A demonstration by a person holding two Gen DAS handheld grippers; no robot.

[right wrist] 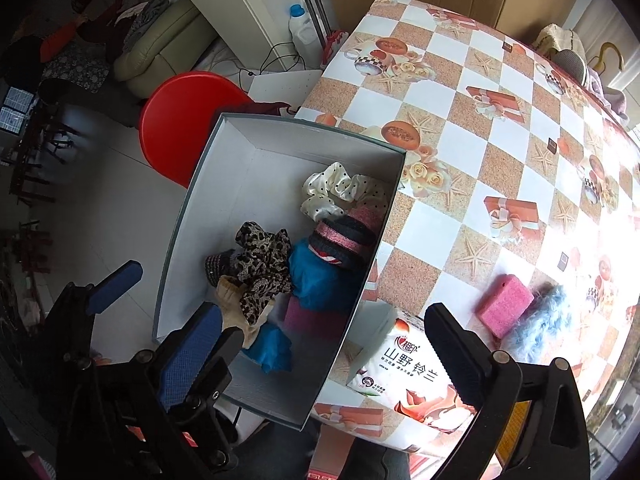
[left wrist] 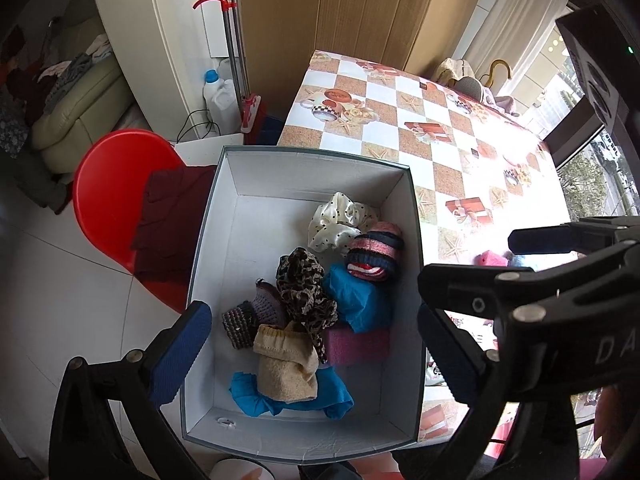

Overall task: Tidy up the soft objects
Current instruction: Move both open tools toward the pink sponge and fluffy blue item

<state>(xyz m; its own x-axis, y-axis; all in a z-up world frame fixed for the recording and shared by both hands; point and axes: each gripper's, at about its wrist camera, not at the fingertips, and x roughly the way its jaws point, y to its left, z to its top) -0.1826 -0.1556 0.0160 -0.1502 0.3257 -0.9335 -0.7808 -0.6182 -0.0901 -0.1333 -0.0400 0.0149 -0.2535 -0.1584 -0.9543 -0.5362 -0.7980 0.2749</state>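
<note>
Leftmost, the left hand-held gripper (left wrist: 316, 344) hangs wide open and empty over the box (left wrist: 256, 216), whose long axis runs away from the camera and whose soft things crowd its near right part, leaving the far left floor bare. Further right, the right hand-held gripper (right wrist: 324, 332) is also wide open and empty, straddling the box's right wall, with a pink sponge (right wrist: 506, 310) and blue fluffy cloth (right wrist: 540, 328) touching on the tabletop (right wrist: 460, 140).

a home: sofa (left wrist: 76, 120) heaped with clothes, mop (left wrist: 236, 40) (red-handled), patterned tablecloth (left wrist: 420, 112).

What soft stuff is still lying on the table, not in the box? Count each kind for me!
Pink foam sponge block: 1
Fluffy blue-grey furry piece: 1
White plastic tissue pack with flower print: 1
Total: 3
</note>
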